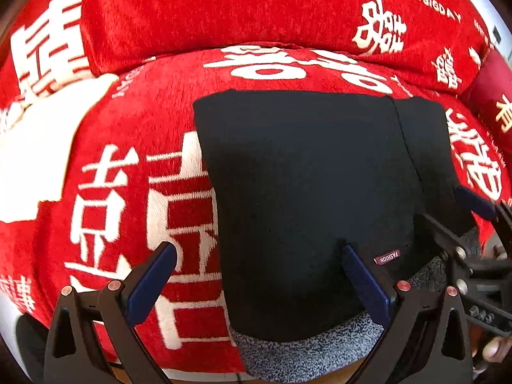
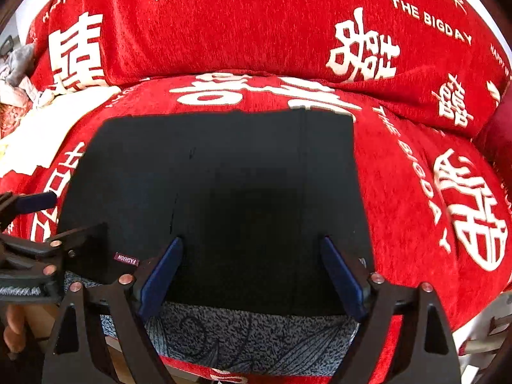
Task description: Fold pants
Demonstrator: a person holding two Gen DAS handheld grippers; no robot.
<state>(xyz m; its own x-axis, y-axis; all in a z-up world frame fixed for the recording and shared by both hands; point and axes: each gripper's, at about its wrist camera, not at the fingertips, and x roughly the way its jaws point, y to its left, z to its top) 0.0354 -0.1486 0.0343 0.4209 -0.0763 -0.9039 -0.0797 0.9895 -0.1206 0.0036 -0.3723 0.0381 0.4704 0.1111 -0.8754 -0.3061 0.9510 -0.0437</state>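
Black pants [image 1: 307, 192] lie folded flat on a red sofa seat, with a grey speckled inner waistband [image 1: 304, 355] at the near edge and a small "FASHION" label [image 1: 387, 257]. My left gripper [image 1: 259, 256] is open and empty, straddling the pants' left edge. In the right wrist view the pants [image 2: 217, 192] fill the middle, waistband [image 2: 249, 336] nearest. My right gripper [image 2: 251, 249] is open and empty above the near part of the pants. Each gripper shows at the other view's edge.
The red sofa cover [image 2: 416, 192] with white characters spans seat and backrest [image 2: 256, 25]. A white cloth [image 1: 38, 147] lies at the left of the seat. A dark red cushion [image 1: 492, 86] sits at the right. Crumpled fabric [image 2: 16, 73] lies far left.
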